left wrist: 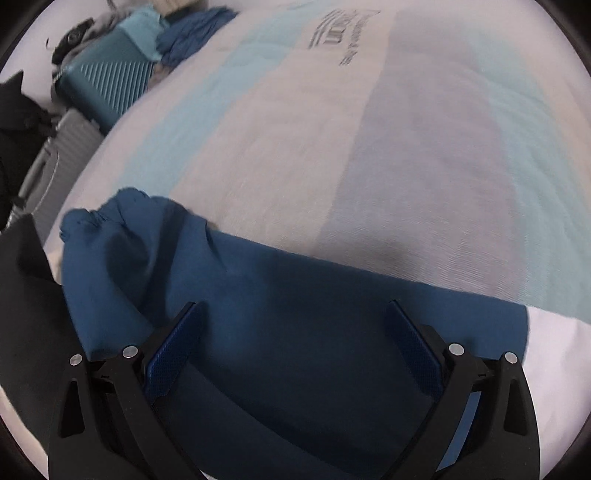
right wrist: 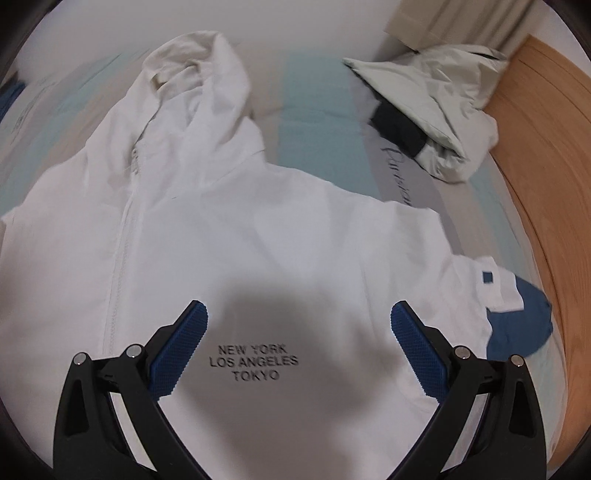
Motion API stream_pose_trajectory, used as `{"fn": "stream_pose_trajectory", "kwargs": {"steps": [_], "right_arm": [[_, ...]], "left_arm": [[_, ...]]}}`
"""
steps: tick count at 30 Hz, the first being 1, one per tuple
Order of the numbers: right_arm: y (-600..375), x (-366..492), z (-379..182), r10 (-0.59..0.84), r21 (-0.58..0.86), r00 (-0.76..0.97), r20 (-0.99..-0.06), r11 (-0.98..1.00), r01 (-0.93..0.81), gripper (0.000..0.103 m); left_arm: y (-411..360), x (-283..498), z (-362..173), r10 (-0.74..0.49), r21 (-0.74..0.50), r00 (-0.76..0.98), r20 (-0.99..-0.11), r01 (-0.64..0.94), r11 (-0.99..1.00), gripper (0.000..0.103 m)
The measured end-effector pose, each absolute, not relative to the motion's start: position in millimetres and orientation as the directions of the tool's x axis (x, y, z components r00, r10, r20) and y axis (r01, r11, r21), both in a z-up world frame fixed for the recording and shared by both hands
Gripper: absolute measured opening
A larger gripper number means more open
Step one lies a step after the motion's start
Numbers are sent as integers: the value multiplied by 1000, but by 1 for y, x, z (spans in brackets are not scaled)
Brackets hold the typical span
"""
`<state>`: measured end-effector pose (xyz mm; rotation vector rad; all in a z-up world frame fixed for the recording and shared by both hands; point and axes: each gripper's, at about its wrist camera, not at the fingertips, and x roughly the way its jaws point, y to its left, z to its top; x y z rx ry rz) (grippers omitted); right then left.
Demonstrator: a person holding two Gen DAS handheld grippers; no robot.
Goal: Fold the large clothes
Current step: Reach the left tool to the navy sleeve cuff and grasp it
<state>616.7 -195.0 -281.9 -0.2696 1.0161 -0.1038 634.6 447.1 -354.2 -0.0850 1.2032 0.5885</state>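
Motion blur smears the pale blue-and-white striped bed cover [left wrist: 332, 155] in the left wrist view, and the dark printed lettering [left wrist: 334, 31] near its far edge is too soft to read. The flat dark blue garment [left wrist: 295, 295] runs under the left gripper [left wrist: 293, 328] and off the bottom edge, so its near hem is hidden. At the bed's far left corner, the rumpled blue cloth heap [left wrist: 192, 33] is blurred. On the right wrist side, the white zip-front hooded jacket [right wrist: 240, 221] is cut off at the left and bottom edges. The script wording [right wrist: 399, 173] on the cover disappears under the jacket's shoulder.
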Motion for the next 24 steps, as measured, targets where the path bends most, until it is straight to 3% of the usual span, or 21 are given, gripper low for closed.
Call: {"fn": "stream_pose_trajectory", "kwargs": {"steps": [1,3,5,6,9,14,20,24], "right_arm": [[-192,618,-285,-204,-265,518,-830,963,-45,96],[-188,619,-289,-195,-253,509,-838,966,-47,96],[-185,620,-291,-185,-238,500,-846,970,-42,96],[-183,620,-292,-177,-227,496,-850,973,-42,96],[-177,620,-293,-164,-214,492,-855,976,-47,96],[-168,624,-294,-150,-203,498,-854,978,-54,96],[-167,627,-300,-133,-182,493,-860,982,-53,96],[-168,624,-301,-128,-177,490,-863,983,-56,96]], "left_arm": [[451,633,-352,396,248,228,-890,-485,838,89],[457,633,-346,405,243,235,-884,-509,826,88],[451,631,-333,448,270,257,-856,-516,813,91],[453,633,-328,458,275,267,-848,-516,811,97],[471,639,-312,525,339,228,-820,-546,766,97],[496,633,-318,530,356,111,-841,-624,696,97],[484,621,-334,580,452,-1,-815,-628,634,97],[464,605,-319,597,435,25,-802,-659,613,97]]}}
